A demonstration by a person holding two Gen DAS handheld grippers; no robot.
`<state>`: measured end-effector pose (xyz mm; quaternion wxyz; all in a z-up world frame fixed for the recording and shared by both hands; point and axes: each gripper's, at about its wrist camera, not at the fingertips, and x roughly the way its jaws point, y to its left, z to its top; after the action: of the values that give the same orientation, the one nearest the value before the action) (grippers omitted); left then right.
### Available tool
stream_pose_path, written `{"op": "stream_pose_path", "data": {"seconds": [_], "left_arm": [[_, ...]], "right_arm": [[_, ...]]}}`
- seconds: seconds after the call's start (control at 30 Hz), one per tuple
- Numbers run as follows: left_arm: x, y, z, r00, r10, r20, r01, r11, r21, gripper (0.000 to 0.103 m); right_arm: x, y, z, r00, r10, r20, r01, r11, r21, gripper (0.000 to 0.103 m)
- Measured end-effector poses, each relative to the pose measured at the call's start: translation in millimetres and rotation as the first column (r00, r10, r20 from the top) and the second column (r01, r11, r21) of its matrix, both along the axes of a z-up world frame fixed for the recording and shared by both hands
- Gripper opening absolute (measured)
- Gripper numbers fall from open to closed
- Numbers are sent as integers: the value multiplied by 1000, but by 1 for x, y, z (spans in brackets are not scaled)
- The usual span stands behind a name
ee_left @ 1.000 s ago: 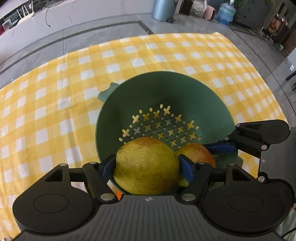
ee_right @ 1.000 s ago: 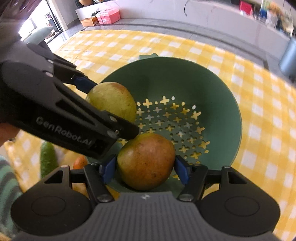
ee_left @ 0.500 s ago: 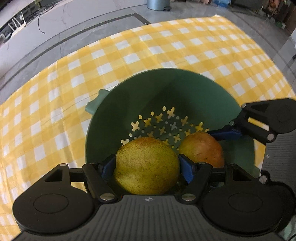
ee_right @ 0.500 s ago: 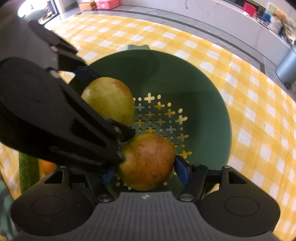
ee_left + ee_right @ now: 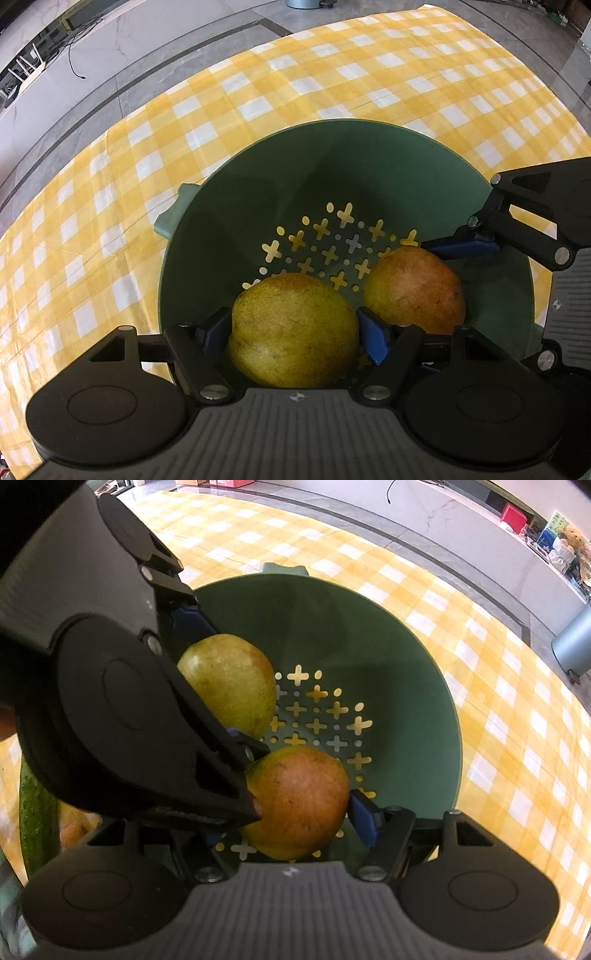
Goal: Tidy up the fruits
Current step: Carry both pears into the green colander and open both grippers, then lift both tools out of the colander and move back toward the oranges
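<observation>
Two pears low in green colander [image 5: 369, 155], left tool [image 5: 295, 334] loosening around yellow pear [image 5: 291, 332], right tool [image 5: 295, 812] gripping reddish pear [image 5: 299, 801]

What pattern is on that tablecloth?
Yellow and white checks on the tablecloth, clearest in the left wrist view.

A yellow-and-white checked tablecloth [image 5: 258, 107] covers the table. Beyond its far edge runs a grey tiled floor [image 5: 155, 59] with dark inlaid stripes. In the right wrist view a grey cylindrical bin [image 5: 574, 646] stands on the floor off the cloth's right corner, and a long pale counter [image 5: 480, 524] lies past the cloth, with a red box [image 5: 511, 515] on its far end.
</observation>
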<state>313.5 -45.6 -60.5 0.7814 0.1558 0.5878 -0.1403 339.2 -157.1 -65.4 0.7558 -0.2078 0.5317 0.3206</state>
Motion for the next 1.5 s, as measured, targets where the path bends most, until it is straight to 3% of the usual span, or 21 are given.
{"op": "stream_pose_path", "data": {"seconds": [0.13,0.17,0.23,0.67,0.87,1.2,1.5], "left_arm": [[-1,0,7,999,-12,31,12,1000,-17,92],[-1,0,9,999,-11,34,12,1000,-27,92],[-1,1,13,999,-4,40,5,999,-39,93],[-33,17,50,986,43,160,-30,996,-81,90],[-69,30,76,958,87,275,-54,990,-127,86],[-143,48,84,915,169,366,-64,957,-282,80],[-185,59,65,908,186,375,-48,936,-348,80]], "right_arm": [[-2,-1,4,1000,-4,8,4,1000,-5,66],[-2,-2,6,1000,-9,5,9,1000,9,74],[-1,-5,12,1000,-29,-10,29,999,43,79],[-16,-7,33,996,-87,32,83,992,100,81],[-39,-12,53,981,-153,120,133,978,160,84],[-115,-40,65,899,-373,231,278,892,357,84],[-166,-59,46,824,-536,182,416,791,448,84]]}}
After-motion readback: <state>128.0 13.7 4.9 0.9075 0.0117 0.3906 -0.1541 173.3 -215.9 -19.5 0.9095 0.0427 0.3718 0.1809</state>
